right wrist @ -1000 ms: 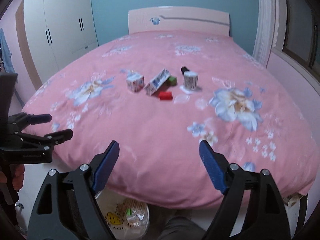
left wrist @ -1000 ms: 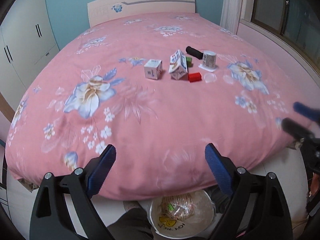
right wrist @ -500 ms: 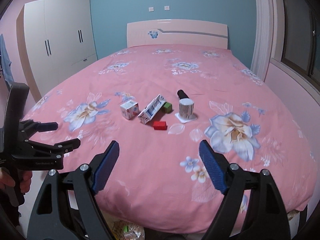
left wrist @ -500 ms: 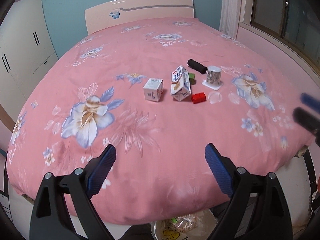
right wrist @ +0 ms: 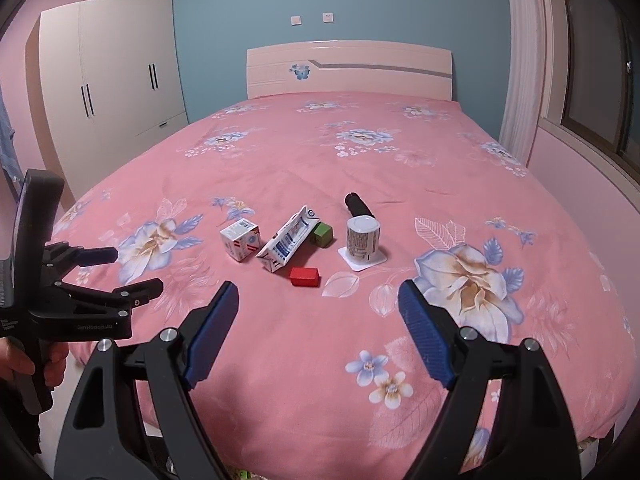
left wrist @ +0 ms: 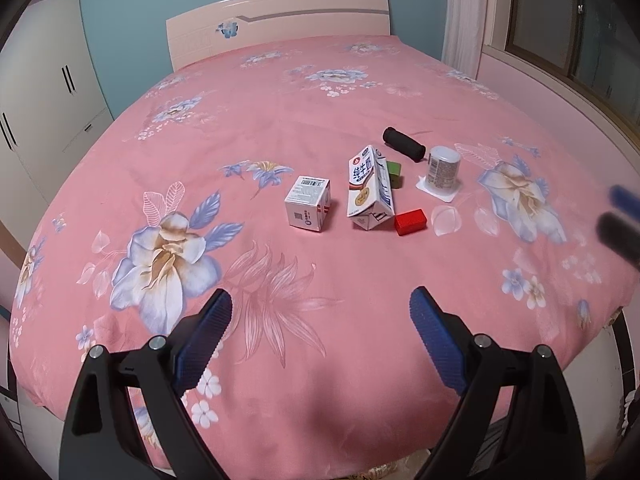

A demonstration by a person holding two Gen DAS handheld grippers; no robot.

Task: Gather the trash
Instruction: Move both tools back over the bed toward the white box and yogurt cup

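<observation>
- Pink flowered bedspread [right wrist: 400, 168] covers a wide bed [right wrist: 348, 66] with a pale headboard, against a blue wall; a white wardrobe [right wrist: 112, 80] stands on the left.
- Trash sits mid-bed, nearer the foot edge: small box [left wrist: 307, 203], tilted milk carton [left wrist: 368, 188], red block [left wrist: 410, 222], green block [left wrist: 394, 170], cup [left wrist: 443, 168], black cylinder [left wrist: 402, 150].
- Left gripper [left wrist: 320, 336] and right gripper [right wrist: 318, 330] hover over the foot edge, jaws wide apart, holding nothing.
</observation>
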